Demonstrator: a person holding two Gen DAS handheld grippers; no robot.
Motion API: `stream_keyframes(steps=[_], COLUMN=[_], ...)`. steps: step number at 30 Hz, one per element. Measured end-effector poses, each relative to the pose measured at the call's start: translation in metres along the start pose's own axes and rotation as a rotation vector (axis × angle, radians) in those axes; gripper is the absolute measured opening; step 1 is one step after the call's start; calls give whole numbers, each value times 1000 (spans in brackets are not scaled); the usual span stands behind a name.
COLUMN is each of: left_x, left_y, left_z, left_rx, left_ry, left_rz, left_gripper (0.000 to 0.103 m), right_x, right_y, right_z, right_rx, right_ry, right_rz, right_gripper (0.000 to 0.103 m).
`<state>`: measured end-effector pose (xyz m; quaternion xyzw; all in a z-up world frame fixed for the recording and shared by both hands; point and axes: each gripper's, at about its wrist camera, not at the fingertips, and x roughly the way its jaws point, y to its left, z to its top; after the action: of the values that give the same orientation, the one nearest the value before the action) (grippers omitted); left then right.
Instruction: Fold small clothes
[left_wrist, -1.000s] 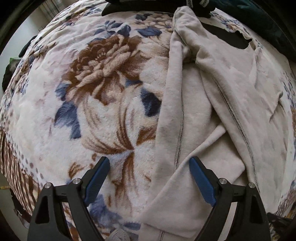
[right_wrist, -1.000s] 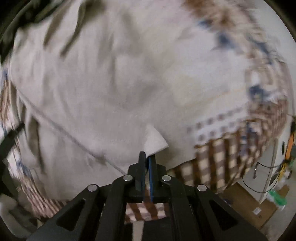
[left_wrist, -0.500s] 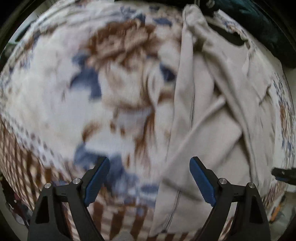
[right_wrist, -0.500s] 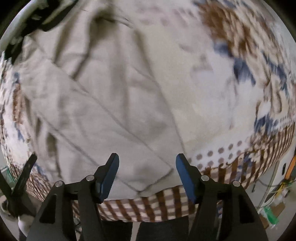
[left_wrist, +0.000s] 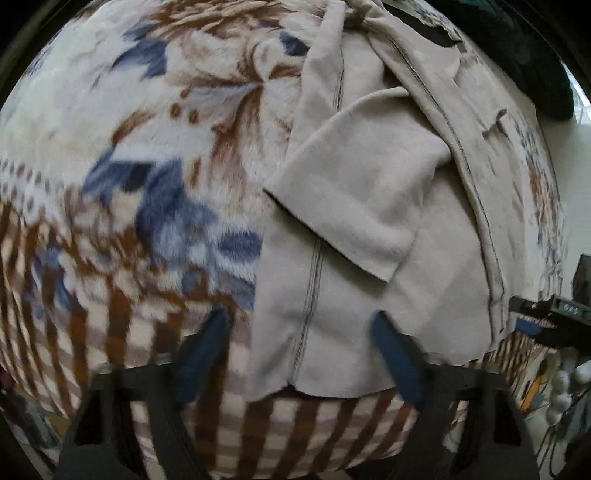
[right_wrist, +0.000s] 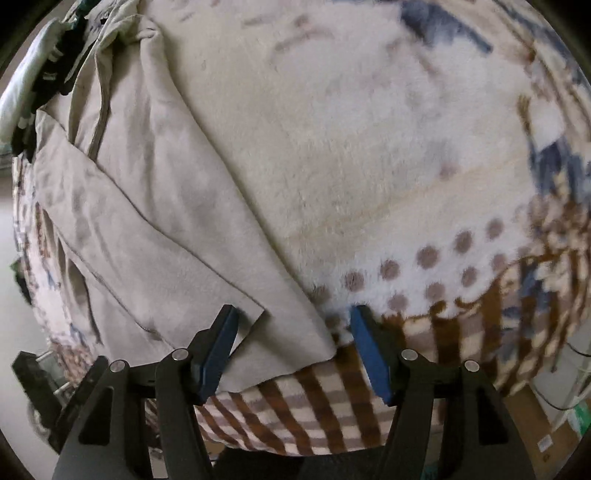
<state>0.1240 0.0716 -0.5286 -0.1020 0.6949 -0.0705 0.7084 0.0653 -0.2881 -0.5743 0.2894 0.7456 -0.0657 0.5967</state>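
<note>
A beige fleece garment (left_wrist: 362, 221) lies on a floral blanket, with one flap folded over itself and its hem near the bed's front edge. My left gripper (left_wrist: 301, 343) is open and empty, its blue pads straddling the hem from just above. In the right wrist view the same garment (right_wrist: 155, 229) lies at the left, its corner near the bed edge. My right gripper (right_wrist: 293, 339) is open and empty over that corner. The right gripper's tip shows in the left wrist view (left_wrist: 535, 325) at the far right.
The blanket (left_wrist: 147, 155) has brown and blue flowers and a checked border hanging over the bed edge (right_wrist: 332, 417). Dark clothes (left_wrist: 517, 48) lie at the far side. Boxes and cables (right_wrist: 554, 413) sit on the floor at the right.
My right gripper has let go of the garment corner and opened. Both grippers have drawn back toward the bed's front edge, so the hem now sits between the left pads.
</note>
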Motion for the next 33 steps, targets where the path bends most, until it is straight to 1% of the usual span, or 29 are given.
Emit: stream_keyframes(steps=[1, 2, 3, 4, 5, 6, 7, 10, 11, 12, 13, 14, 15, 16, 17, 18, 19, 20, 21, 23, 24, 25, 26, 28, 30, 31, 32, 33], left_x=[0, -2, -3, -5, -7, -11, -16, -34, -42, -51, -56, -62, -72, -78, -84, -90, -93, -95, -96, -94, -91, -85, -75, -58, -43, -33, -26, -23], left_y=[2, 5, 7, 10, 11, 11, 11, 6, 7, 9, 14, 16, 20, 22, 25, 27, 29, 27, 24, 14, 11, 9, 7, 12, 13, 13, 17, 22], left_z=[-6, -13, -18, -25, -29, -34, -38, -35, -34, -33, -20, -17, -13, -6, 2, 12, 24, 37, 51, 89, 102, 118, 135, 162, 181, 194, 200, 202], left_rx=[-3, -9, -19, -29, -34, -40, -48, -47, -55, -78, -99, -119, -147, -170, -189, -211, -230, -246, -254, -253, -242, -245, -253, -272, -285, -293, -316, -338], left_ry=[-8, -16, -20, -26, -33, -40, -55, -82, -91, -99, -108, -115, -122, -132, -137, -139, -144, -148, -157, -201, -220, -236, -246, -244, -244, -222, -204, -192], left_rz=[10, 0, -21, -37, -51, -68, -81, -106, -104, -127, -136, -141, -171, -183, -196, -226, -229, -246, -263, -266, -257, -245, -253, -247, -241, -247, -273, -297], left_gripper=[44, 30, 20, 15, 6, 5, 5, 4, 4, 4, 4, 4, 4, 4, 4, 4, 4, 4, 4, 4, 4, 4, 4, 4, 5, 6, 9, 9], right_x=[3, 2, -1, -1, 3, -1, -2, -14, -21, -27, -34, -42, -52, -57, -59, -69, -76, -78, -83, -90, -90, -94, -94, -91, -89, -88, -82, -78], right_y=[1, -1, -3, -4, -6, -8, -8, -7, -9, -9, -10, -11, -11, -10, -4, -4, 1, 11, 16, 29, 39, 48, 53, 66, 73, 77, 84, 83], right_z=[1, 2, 3, 3, -1, -1, -2, -6, -7, -8, -9, -8, -7, -9, -11, -7, -2, 0, 9, 34, 44, 61, 72, 102, 127, 138, 145, 154], right_rx=[-3, -8, -18, -22, -26, -30, -35, -46, -43, -35, -27, -24, -23, -19, -13, -9, -4, 4, 10, 13, 9, -1, -7, -7, -4, -5, -7, -11], right_ry=[1, -3, -11, -14, -17, -19, -15, -25, -26, -30, -33, -36, -40, -44, -49, -55, -65, -75, -77, -117, -132, -172, -195, -246, -279, -297, -302, -285], right_rz=[8, 19, 24, 34, 52, 63, 68, 87, 99, 111, 125, 139, 153, 169, 182, 197, 214, 226, 244, 258, 258, 247, 238, 207, 198, 190, 198, 230], right_gripper=[66, 65, 60, 54, 34, 16, 11, 8, 8, 8, 8, 8, 8, 8, 8, 7, 7, 7, 7, 7, 7, 7, 7, 7, 7, 8, 8, 9])
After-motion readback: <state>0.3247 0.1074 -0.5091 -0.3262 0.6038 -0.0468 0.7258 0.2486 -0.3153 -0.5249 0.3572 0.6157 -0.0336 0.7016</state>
